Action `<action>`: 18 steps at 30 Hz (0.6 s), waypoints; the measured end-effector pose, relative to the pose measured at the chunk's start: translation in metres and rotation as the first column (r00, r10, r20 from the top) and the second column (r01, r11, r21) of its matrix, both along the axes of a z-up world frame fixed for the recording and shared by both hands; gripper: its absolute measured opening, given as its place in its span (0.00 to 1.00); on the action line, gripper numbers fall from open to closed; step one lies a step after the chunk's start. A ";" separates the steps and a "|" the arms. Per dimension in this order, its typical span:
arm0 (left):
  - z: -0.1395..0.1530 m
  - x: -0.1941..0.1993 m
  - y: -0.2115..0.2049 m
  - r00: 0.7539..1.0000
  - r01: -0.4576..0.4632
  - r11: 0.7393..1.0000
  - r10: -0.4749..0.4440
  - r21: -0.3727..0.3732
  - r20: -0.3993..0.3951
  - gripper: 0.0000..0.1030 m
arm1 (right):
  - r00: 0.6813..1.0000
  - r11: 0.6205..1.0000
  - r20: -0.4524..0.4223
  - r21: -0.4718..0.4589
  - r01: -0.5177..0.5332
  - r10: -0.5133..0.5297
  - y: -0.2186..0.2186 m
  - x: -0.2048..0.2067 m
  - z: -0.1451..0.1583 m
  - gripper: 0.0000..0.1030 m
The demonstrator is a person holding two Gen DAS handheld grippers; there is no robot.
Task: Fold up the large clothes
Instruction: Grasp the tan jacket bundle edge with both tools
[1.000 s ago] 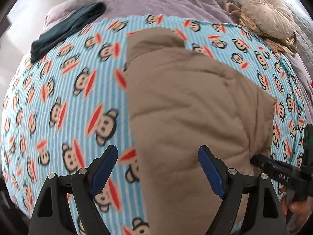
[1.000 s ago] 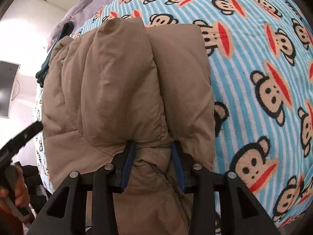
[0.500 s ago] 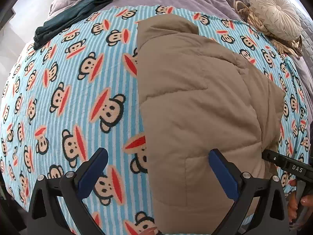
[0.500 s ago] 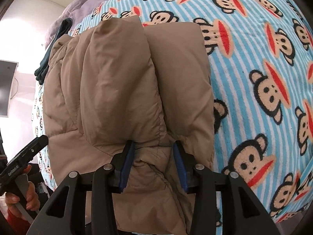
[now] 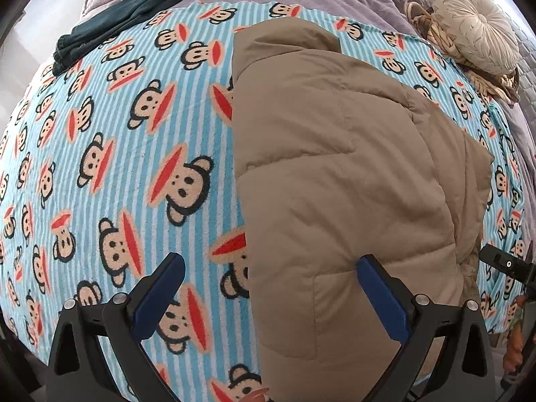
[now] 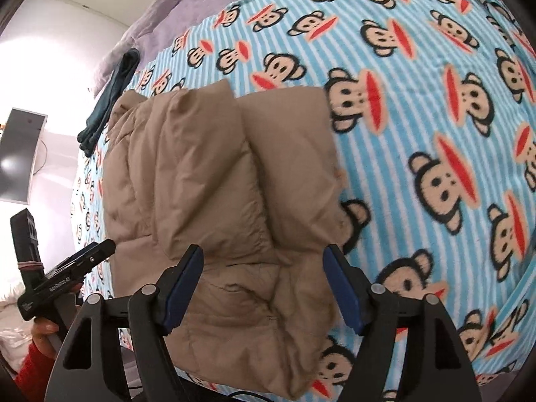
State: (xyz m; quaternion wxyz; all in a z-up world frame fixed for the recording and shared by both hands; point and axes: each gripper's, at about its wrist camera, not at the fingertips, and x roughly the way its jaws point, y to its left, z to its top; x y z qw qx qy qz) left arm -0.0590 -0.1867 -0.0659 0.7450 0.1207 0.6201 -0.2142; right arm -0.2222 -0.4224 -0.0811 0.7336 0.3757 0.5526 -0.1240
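A puffy, quilted tan jacket (image 5: 348, 181) is seen folded on fleecy monkey-print blanket (image 5: 110, 154) — left gripper (image 5: 268, 288) spread wide and empty, right gripper (image 6: 264, 278) opening, pads off the fabric.

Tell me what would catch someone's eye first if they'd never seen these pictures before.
The loud blue-striped monkey-print blanket covering the bed grabs attention first. On it lies a puffy tan down jacket, folded into a bulky block right of centre in the left wrist view. The right claw hangs over the jacket's near end, its jaws opening off the fabric; a round cream pleated cushion sits at the far right corner.
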 end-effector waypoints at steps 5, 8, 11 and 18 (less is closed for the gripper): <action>-0.002 0.002 0.001 1.000 -0.003 1.000 0.003 -0.010 -0.009 1.00 | 0.999 0.999 -0.014 0.037 0.036 -0.035 -0.016 -0.008 -0.009 0.87; -0.005 0.005 0.004 1.000 -0.011 1.000 0.010 -0.029 -0.029 1.00 | 0.998 0.996 -0.009 0.064 0.058 -0.058 -0.018 -0.013 -0.016 0.87; -0.007 0.008 0.006 0.998 -0.023 0.999 0.020 -0.048 -0.053 1.00 | 0.997 0.994 0.015 0.079 0.074 -0.076 -0.021 -0.017 -0.019 0.88; -0.012 0.018 0.014 0.992 -0.039 0.988 0.021 -0.150 -0.122 1.00 | 0.994 0.992 0.042 0.080 0.101 -0.105 -0.034 -0.018 -0.021 0.88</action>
